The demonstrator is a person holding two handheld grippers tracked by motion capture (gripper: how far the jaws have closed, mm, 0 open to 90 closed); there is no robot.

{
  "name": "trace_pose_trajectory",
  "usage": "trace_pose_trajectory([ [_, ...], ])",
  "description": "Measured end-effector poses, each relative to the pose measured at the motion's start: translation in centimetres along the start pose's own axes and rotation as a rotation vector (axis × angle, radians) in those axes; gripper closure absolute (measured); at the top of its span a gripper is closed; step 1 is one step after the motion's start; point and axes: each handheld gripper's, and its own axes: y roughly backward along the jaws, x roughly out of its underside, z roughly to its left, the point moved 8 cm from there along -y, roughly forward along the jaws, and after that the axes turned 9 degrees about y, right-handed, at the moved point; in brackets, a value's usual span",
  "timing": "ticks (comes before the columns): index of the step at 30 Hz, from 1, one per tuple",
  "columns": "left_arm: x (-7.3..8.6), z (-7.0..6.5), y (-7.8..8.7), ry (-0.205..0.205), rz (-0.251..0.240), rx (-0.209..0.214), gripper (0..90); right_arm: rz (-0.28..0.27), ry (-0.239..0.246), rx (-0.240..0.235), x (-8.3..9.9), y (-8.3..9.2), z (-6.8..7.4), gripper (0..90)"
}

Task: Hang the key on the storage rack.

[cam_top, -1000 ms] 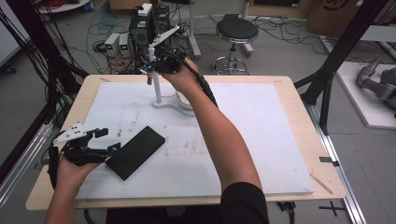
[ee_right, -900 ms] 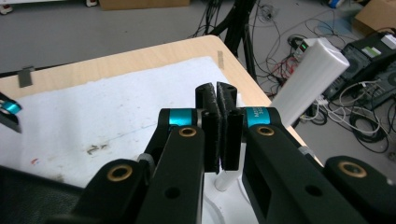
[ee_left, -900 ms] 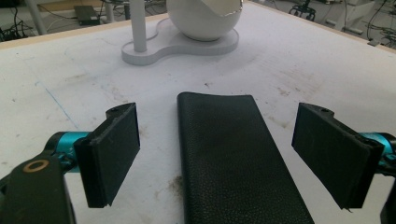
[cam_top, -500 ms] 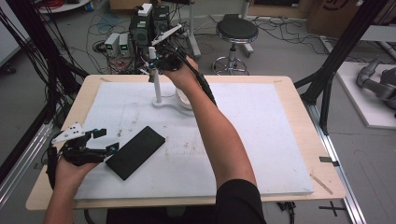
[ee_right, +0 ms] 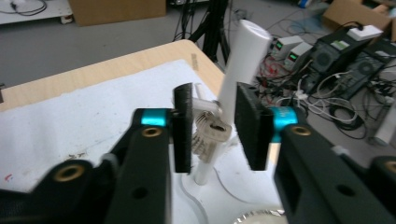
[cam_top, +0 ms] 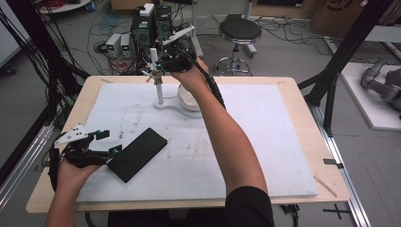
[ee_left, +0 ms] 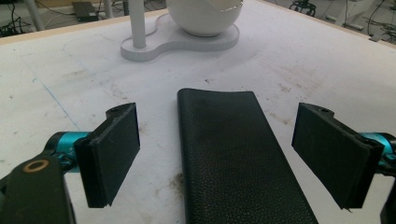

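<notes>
A white stand (cam_top: 166,102) at the table's far middle has an upright post (cam_top: 159,87) and a bowl (cam_top: 189,98). A bunch of keys (ee_right: 210,133) hangs from a small peg (ee_right: 205,103) on the post (ee_right: 243,56). My right gripper (ee_right: 212,126) is level with the keys (cam_top: 153,75), and its jaws have just been opening. The keys hang between the parted pads, which no longer press on them. At the front left, my left gripper (cam_top: 109,142) stands open beside the near end of a flat black leather case (cam_top: 137,153). The case (ee_left: 233,140) lies on the mat, reaching forward from between the wide pads.
A white mat (cam_top: 265,142) covers the wooden table (cam_top: 302,94). A round stool (cam_top: 239,30), power supplies and tangled cables (cam_top: 142,33) sit on the floor beyond the far edge. Black frame struts (cam_top: 340,61) stand at both sides.
The right gripper's jaws have parted at the post, leaving the keys hanging from the peg. The left hand and the black case have not moved.
</notes>
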Motion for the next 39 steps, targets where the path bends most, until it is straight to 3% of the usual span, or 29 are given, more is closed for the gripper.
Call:
trace_pose_trajectory([
  [7, 0.2, -0.1, -0.4, -0.002, 0.011, 0.0, 15.2, -0.028, -0.019, 0.01, 1.5, 3.2, -0.2, 55.3],
  [16, 0.6, -0.3, -1.1, 0.001, 0.029, 0.004, 15.2, -0.026, -0.039, 0.003, 5.0, 7.0, -0.1, 43.8],
  [24, 0.6, -0.3, -1.7, 0.003, 0.037, 0.014, 15.1, -0.054, -0.06, 0.005, 6.9, 10.3, 0.7, 36.4],
  [26, 0.6, -0.4, -1.9, 0.008, 0.032, 0.02, 15.1, -0.078, -0.072, 0.006, 7.8, 11.9, 1.2, 34.9],
  [30, 0.5, -0.3, -2.1, 0.009, 0.031, 0.023, 15.1, -0.099, -0.067, 0.036, 9.2, 13.9, 1.6, 32.9],
  [39, 0.3, -0.5, -2.7, -0.002, 0.028, 0.028, 15.2, -0.089, -0.13, 0.078, 15.5, 17.6, 2.3, 27.5],
])
